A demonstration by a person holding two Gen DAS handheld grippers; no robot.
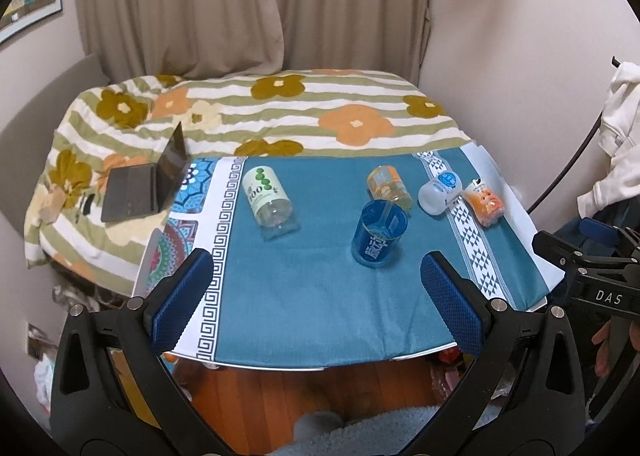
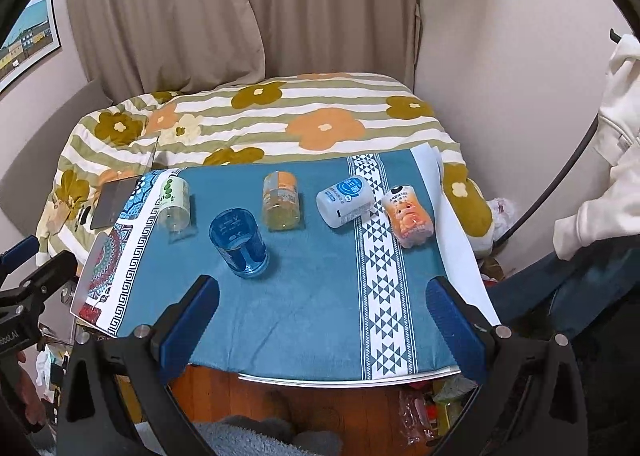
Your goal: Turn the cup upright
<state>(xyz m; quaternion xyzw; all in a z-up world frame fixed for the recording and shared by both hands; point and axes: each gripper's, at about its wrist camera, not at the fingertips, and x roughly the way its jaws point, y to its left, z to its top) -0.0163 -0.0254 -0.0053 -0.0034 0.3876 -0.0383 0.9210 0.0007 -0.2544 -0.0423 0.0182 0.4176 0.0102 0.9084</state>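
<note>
Blue, translucent and printed with white characters, the plastic cup (image 1: 379, 234) stands on the teal cloth of the counter (image 1: 304, 296), right of centre in the left wrist view and left of centre in the right wrist view (image 2: 239, 242); whether its mouth faces up or down I cannot tell for sure. Both tools hang back at the near edge of the counter — the left tongs (image 1: 316, 296) spread wide and empty, the right tongs (image 2: 322, 318) likewise spread with nothing between the pads. Behind the cup lie a clear bottle with a green-dotted label (image 1: 266, 195), a small orange-labelled jar (image 1: 389, 184), a white bottle with a blue label (image 1: 439, 191) and an orange figure-printed pouch (image 1: 485, 201); the jar sits just behind the cup, the others apart from it. To do the flip well, I judge the closer tongs should come in low and level, pinch the wall at mid-height — thin plastic may squash or slip; rotate clear of the jar, then set it down gently.
</note>
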